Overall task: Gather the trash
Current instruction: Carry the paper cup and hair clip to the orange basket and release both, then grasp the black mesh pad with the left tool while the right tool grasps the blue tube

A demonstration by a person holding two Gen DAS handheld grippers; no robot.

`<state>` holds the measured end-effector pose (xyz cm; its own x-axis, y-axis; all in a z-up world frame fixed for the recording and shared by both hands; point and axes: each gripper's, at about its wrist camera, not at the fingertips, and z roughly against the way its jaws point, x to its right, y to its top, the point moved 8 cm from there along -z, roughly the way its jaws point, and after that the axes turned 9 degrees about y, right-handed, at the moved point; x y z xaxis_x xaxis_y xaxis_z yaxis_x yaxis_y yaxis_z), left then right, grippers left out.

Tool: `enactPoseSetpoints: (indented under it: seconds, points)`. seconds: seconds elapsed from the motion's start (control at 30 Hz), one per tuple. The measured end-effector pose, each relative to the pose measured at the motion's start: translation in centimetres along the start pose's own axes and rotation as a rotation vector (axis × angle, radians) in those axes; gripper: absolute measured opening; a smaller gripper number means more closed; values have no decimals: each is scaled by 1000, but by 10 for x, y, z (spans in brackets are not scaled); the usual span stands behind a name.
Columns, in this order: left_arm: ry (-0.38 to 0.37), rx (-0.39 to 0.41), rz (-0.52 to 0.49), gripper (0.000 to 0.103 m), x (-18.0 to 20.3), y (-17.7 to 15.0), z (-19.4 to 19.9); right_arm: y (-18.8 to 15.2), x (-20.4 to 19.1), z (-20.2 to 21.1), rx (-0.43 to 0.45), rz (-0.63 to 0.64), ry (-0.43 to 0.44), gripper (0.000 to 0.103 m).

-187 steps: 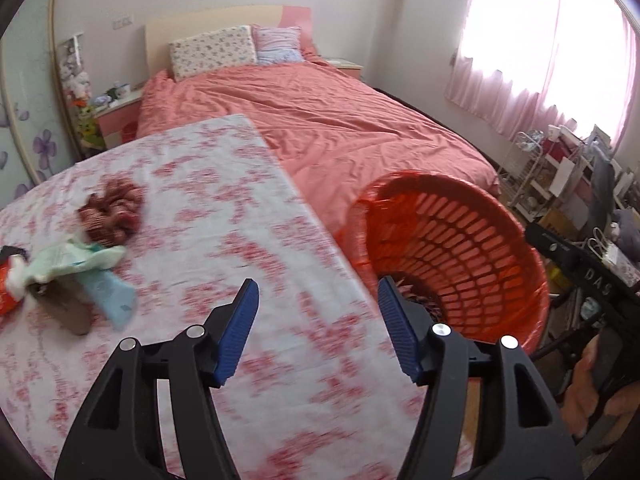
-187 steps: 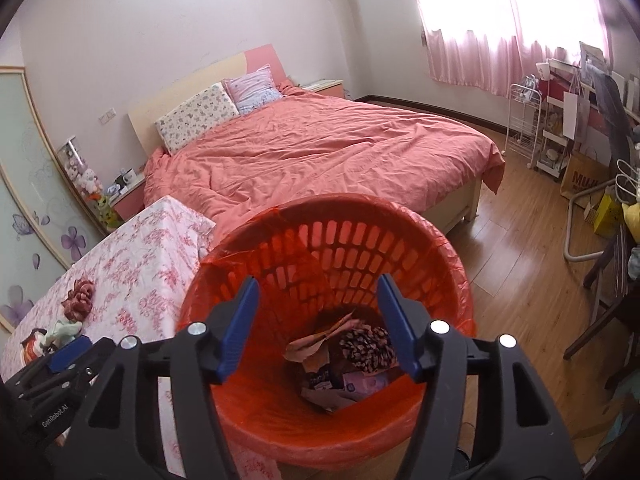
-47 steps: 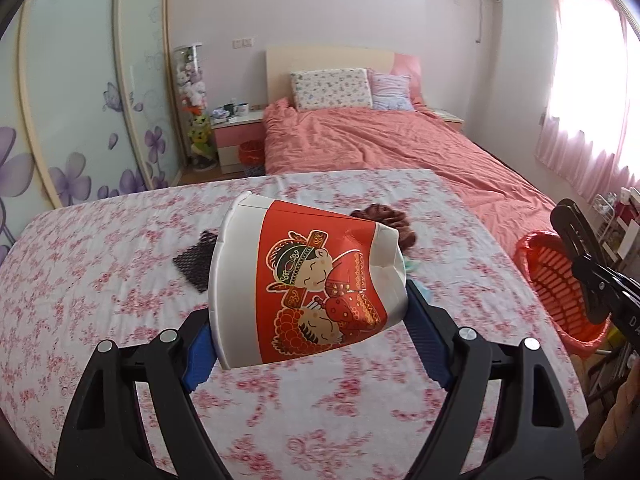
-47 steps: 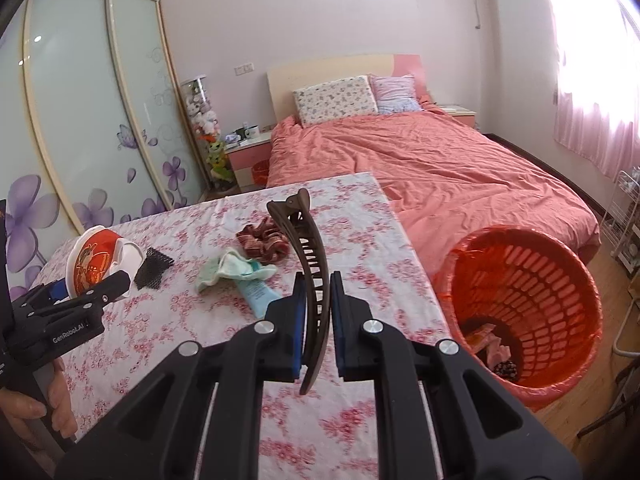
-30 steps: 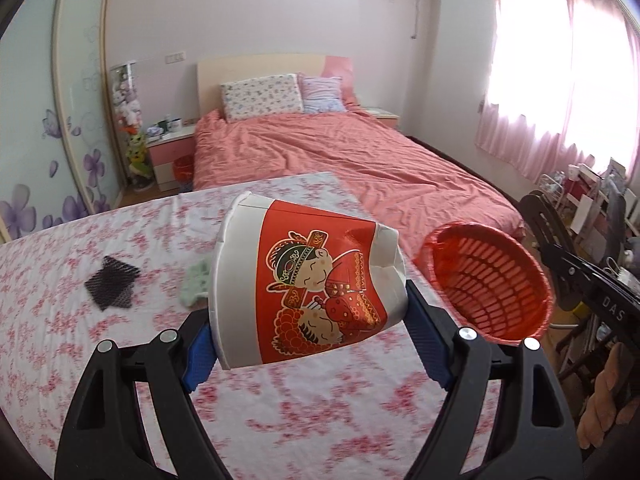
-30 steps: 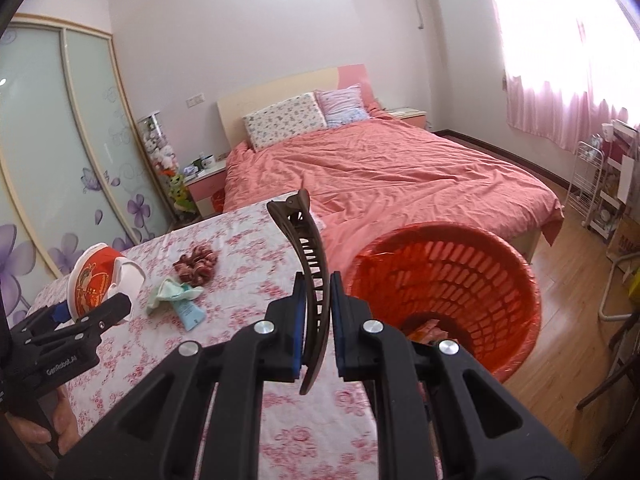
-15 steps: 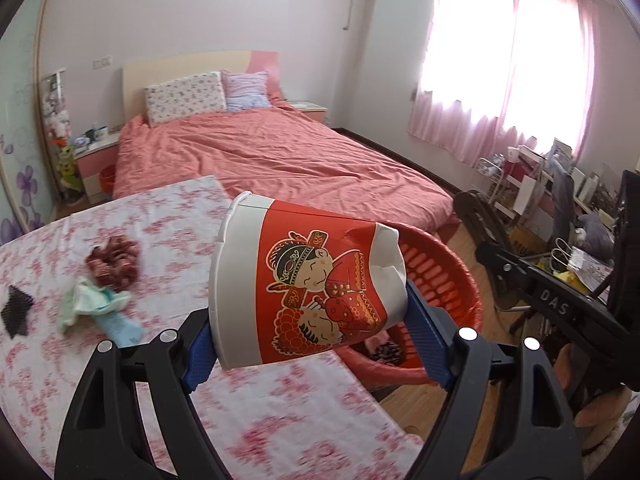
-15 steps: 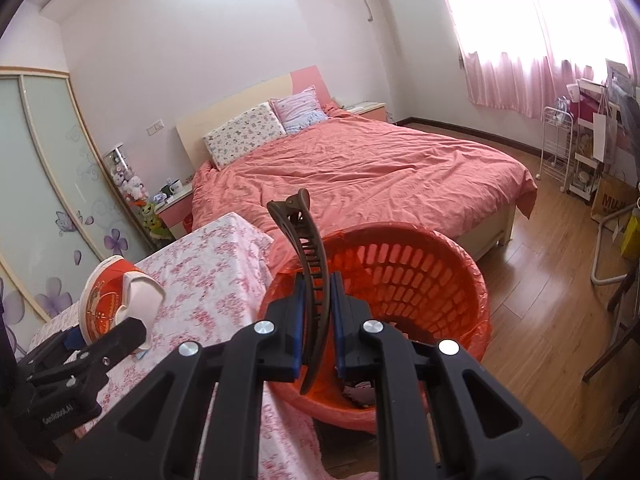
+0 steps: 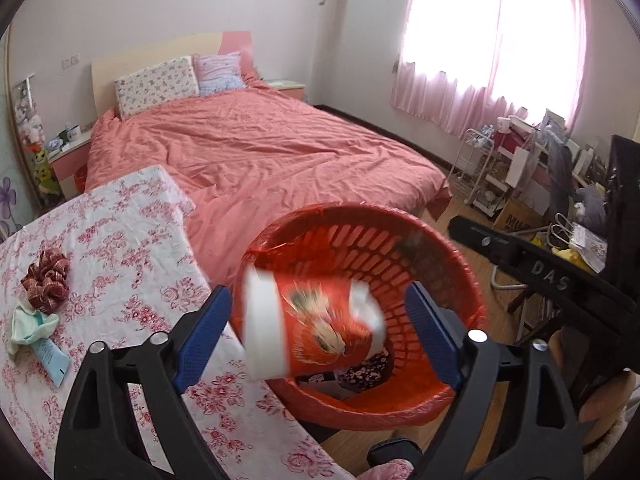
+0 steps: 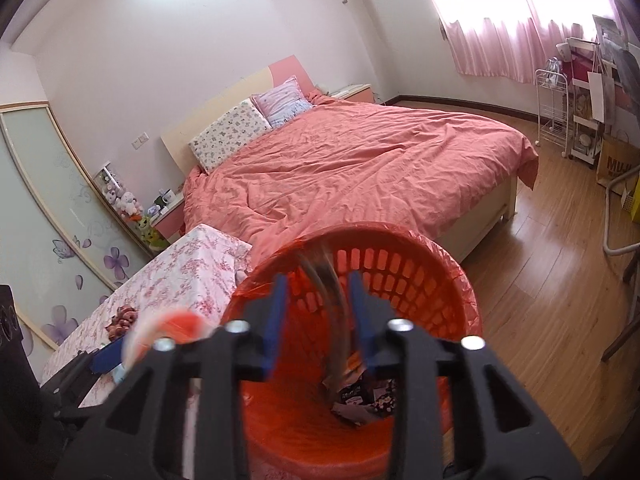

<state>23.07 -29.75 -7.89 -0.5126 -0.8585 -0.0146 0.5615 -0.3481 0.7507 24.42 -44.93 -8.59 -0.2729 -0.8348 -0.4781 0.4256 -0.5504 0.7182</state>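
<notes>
My left gripper (image 9: pixel 318 328) is open over the orange basket (image 9: pixel 452 256). The red and white paper cup (image 9: pixel 308 330) is blurred and falls free between its fingers into the basket. My right gripper (image 10: pixel 318 312) is open above the same basket (image 10: pixel 460 276). The brown hair clip (image 10: pixel 328 308) is blurred and drops between its fingers. Wrappers and other trash (image 10: pixel 364 394) lie at the basket's bottom. A red scrunchie (image 9: pixel 46 278), a green cloth (image 9: pixel 30 326) and a blue tube (image 9: pixel 54 362) lie on the table.
The table with a pink floral cloth (image 9: pixel 120 240) is on the left, the basket beside its edge. A bed with a salmon cover (image 9: pixel 248 148) is behind. A wire shelf and clutter (image 9: pixel 520 168) stand at the right on the wooden floor (image 10: pixel 560 300).
Both grippers moved over the basket and opened. The cup has left the left gripper and the hair clip has left the right gripper; both are falling.
</notes>
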Motion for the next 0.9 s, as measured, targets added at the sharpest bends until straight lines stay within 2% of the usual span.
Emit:
enactPoseSetpoints:
  seconds: [0.17,0.33,0.57,0.9]
  points:
    - [59,-32,20,91,-21,-13,1,-10,5,-2,-12,-9,-19,47]
    - [145,-40,44,91,-58,-23,13,-17,-5,0,-21,36,-44,50]
    - [278,-59,108,91,-139,-41,35,-29,-54,-1,-43,131,-30,53]
    - [513,-112,272,91,-286,-85,60,-71,-139,-30,-142,278,20,53]
